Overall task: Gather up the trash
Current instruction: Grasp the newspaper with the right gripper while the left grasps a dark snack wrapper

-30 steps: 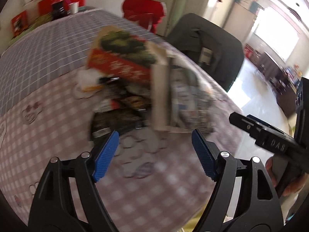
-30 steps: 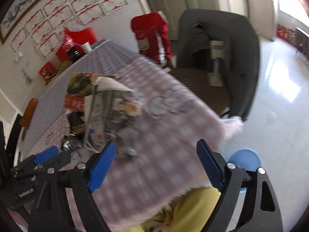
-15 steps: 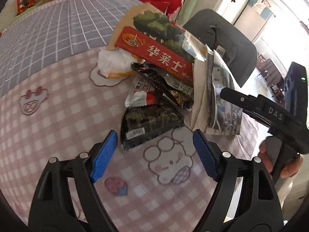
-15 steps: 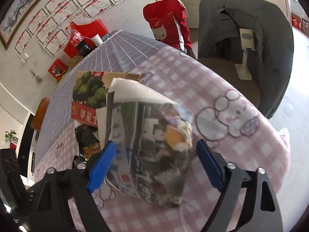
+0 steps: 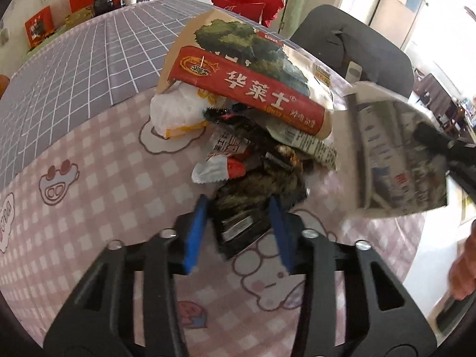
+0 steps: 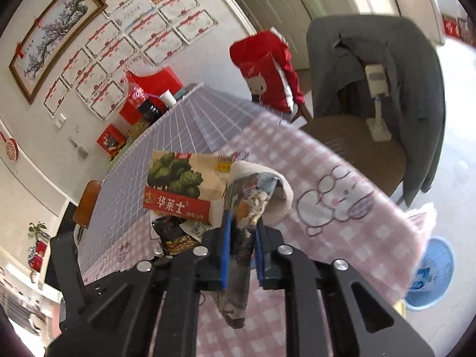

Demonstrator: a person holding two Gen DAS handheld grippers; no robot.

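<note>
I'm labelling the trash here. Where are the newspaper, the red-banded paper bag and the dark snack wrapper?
newspaper (image 6: 248, 205): right wrist view, crumpled printed face above the pads.
red-banded paper bag (image 5: 253, 89): left wrist view, red band.
dark snack wrapper (image 5: 241, 223): left wrist view, lower label end.

Bare pink cloth (image 5: 98, 196) leftward — trash heap (image 5: 247, 101) ahead

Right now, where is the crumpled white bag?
In the left wrist view the crumpled white bag sits on the pink checked tablecloth, tucked under the left end of the red-banded paper bag.
</note>
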